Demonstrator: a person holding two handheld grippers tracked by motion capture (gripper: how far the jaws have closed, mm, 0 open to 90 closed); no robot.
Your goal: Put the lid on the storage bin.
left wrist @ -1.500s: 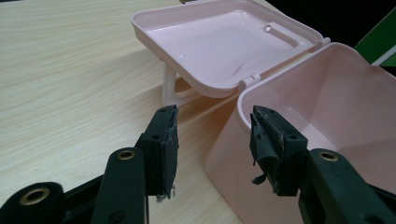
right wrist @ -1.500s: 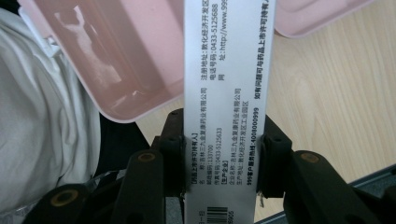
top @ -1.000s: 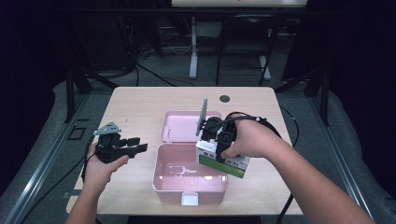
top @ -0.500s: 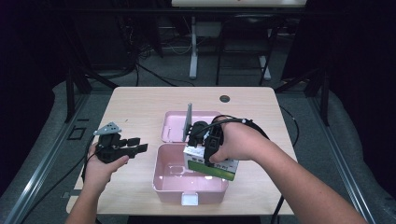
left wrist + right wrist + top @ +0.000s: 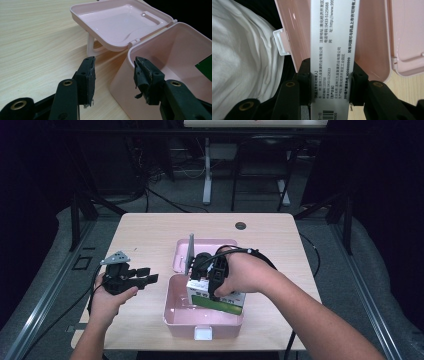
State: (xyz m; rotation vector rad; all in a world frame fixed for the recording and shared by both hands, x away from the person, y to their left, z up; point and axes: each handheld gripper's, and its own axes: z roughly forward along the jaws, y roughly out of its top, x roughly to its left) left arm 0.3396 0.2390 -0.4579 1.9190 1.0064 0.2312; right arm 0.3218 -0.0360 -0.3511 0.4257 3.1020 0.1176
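Two grippers noted: our right gripper (image 5: 207, 285) pinches a white-and-green medicine carton (image 5: 217, 299) over the pink storage box (image 5: 175, 315); at 9 o'clock, our left gripper (image 5: 150, 277) hangs spread above the tabletop (image 5: 150, 235).

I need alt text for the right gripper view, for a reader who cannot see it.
The right gripper clamps a white carton printed with black text and a barcode between its two black jaws, above an open pink plastic box. The box's white latch shows at left, beside white cloth.
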